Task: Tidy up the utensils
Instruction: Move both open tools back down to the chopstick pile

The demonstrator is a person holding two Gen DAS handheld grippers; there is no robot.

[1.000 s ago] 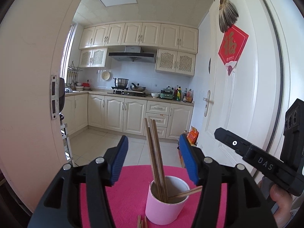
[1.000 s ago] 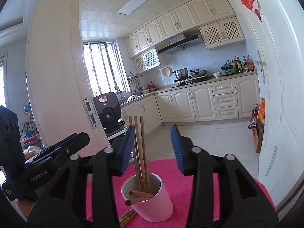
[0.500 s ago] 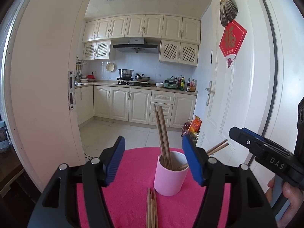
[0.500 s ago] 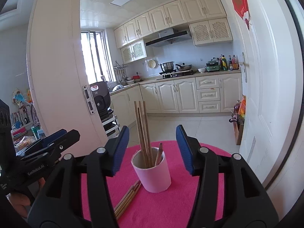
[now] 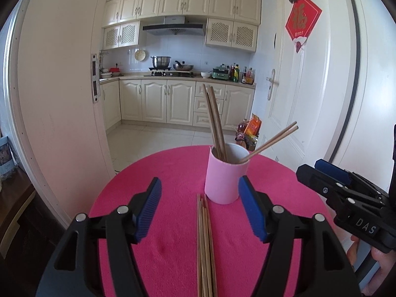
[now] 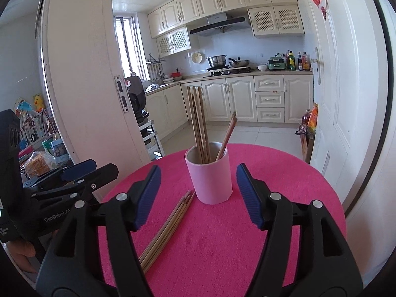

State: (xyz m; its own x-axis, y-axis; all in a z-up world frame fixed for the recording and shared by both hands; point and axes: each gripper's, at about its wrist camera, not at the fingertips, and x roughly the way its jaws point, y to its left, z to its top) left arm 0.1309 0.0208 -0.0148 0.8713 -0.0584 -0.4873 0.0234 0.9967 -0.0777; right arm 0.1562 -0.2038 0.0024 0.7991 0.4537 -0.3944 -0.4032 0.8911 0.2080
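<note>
Loose chopsticks [image 5: 205,245] lying lengthwise btwn L gripper [image 5: 199,210] jaws, gaping, empty; R gripper [image 6: 198,195] opening, empty, chopsticks lying diagonal.

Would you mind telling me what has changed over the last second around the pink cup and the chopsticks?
Both grippers drew back from the pink cup, so the loose chopsticks lying on the pink tablecloth now show in full. The left gripper is open and empty; the right gripper is opening, empty too. Two more chopsticks now lean in the cup. The cup and upright chopsticks stayed put.
</note>
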